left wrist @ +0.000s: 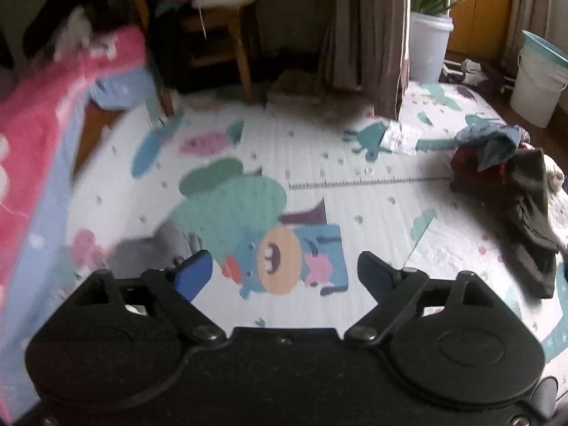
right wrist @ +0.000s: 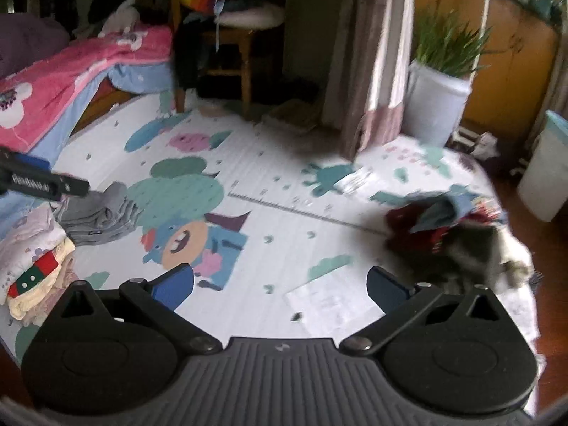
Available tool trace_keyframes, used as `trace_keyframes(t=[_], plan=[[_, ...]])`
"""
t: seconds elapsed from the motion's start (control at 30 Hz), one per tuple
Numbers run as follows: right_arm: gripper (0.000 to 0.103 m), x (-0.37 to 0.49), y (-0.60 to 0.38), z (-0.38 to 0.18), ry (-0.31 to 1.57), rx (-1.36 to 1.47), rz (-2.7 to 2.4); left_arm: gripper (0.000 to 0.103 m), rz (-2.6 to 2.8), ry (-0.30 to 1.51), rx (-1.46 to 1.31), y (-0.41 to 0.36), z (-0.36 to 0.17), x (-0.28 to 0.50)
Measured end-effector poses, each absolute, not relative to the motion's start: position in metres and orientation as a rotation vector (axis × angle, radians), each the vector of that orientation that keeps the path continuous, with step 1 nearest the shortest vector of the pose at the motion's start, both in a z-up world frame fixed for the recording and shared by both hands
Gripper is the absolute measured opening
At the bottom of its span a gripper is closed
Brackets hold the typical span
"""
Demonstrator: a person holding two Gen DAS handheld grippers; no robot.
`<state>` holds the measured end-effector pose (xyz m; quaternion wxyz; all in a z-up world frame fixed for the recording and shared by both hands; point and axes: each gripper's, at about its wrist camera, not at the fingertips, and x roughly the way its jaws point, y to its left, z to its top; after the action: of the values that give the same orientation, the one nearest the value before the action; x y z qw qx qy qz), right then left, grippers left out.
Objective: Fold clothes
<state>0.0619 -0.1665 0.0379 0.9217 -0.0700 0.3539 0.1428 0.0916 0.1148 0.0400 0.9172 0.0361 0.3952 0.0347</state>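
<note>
A heap of unfolded clothes (left wrist: 507,184), dark, red and blue, lies on the cartoon play mat (left wrist: 319,149) at the right; it also shows in the right wrist view (right wrist: 447,227). A folded grey garment (right wrist: 103,216) and a stack of folded pale clothes (right wrist: 35,262) sit at the mat's left; the grey one appears blurred in the left wrist view (left wrist: 149,248). My left gripper (left wrist: 284,277) is open and empty above the mat's middle. My right gripper (right wrist: 280,284) is open and empty, its right finger close to the heap. The left gripper's finger (right wrist: 39,181) shows over the folded grey garment.
A bed with a pink blanket (right wrist: 81,71) borders the mat on the left. A wooden chair (right wrist: 227,53), a curtain (right wrist: 372,71), a potted plant (right wrist: 440,81) and a white bucket (left wrist: 536,81) stand behind the mat. A small patterned cloth (left wrist: 401,138) lies at the back.
</note>
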Motion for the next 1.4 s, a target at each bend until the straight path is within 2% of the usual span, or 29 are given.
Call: trace_keyframes(t=[0.13, 0.27, 0.63, 0.8, 0.93, 1.4], plan=[[0.103, 0.040, -0.200, 0.057, 0.717, -0.124, 0.243, 0.097, 0.083, 0.783, 0.058, 0.083, 0.072, 0.070], [0.103, 0.023, -0.221, 0.066, 0.750, -0.062, 0.214, 0.102, 0.033, 0.786, 0.033, 0.048, 0.083, 0.043], [0.103, -0.008, -0.241, 0.029, 0.822, 0.061, 0.193, 0.103, -0.033, 0.791, 0.126, -0.017, 0.032, -0.018], [0.103, -0.014, -0.240, 0.017, 0.831, 0.009, 0.144, 0.103, -0.026, 0.816, 0.101, -0.021, 0.012, -0.022], [0.103, -0.015, -0.238, 0.010, 0.894, 0.047, 0.141, 0.103, 0.001, 0.790, 0.102, -0.024, 0.009, -0.029], [0.103, -0.029, -0.206, -0.015, 0.983, 0.000, 0.177, 0.103, -0.008, 0.875, 0.038, -0.019, -0.007, -0.032]])
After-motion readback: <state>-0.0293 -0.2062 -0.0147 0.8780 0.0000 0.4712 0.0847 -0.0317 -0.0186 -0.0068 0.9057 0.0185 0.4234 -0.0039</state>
